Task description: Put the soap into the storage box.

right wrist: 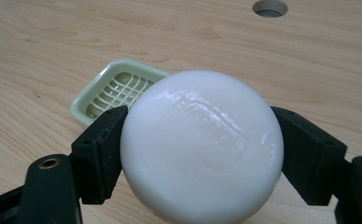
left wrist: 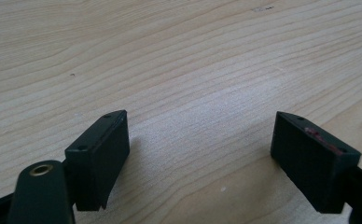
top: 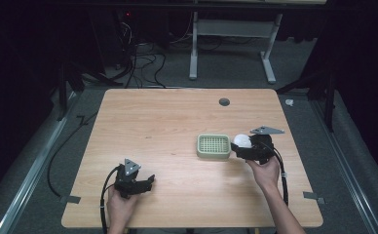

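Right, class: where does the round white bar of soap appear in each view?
High view: round white bar of soap right of centre, in the right gripper.
Left gripper view: bare wooden table.
Right gripper view: centre, clamped between the jaws.
Shared landmark: pale green slotted soap dish.

A round white soap bar [right wrist: 202, 147] with raised letters is held up off the table, squeezed between two black jaws. A pale green soap dish [top: 213, 146] with a grid bottom is seen just beside it, empty.
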A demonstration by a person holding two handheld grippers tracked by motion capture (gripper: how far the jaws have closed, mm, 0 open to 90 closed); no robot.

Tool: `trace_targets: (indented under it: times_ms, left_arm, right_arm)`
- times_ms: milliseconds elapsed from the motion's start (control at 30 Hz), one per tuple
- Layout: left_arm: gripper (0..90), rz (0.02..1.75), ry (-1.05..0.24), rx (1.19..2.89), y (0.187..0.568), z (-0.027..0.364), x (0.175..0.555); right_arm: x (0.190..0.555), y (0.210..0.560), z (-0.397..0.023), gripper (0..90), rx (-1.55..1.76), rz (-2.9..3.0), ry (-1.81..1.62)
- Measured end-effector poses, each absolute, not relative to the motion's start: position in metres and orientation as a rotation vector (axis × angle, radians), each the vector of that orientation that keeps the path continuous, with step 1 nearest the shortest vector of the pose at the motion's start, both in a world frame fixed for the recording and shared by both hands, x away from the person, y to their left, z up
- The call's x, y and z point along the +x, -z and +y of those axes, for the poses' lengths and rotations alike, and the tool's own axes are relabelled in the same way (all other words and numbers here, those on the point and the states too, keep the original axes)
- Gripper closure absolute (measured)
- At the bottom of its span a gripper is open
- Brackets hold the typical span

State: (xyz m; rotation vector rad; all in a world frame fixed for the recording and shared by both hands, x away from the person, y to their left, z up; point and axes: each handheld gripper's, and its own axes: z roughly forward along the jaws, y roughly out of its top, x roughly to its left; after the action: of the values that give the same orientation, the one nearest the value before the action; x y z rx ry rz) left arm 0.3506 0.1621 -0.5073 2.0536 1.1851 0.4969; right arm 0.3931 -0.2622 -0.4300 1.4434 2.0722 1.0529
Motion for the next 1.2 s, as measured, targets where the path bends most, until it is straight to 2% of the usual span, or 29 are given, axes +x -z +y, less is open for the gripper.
trace_targets:
  times_ms: [1200]
  left_arm:
    - [19.9, 1.185, -0.497, 2.053, 0.507, 0.162, 0.351]
  right_arm:
    - [0.417, 0.427, -0.207, 24.1, 1.352, 2.186, -1.057]
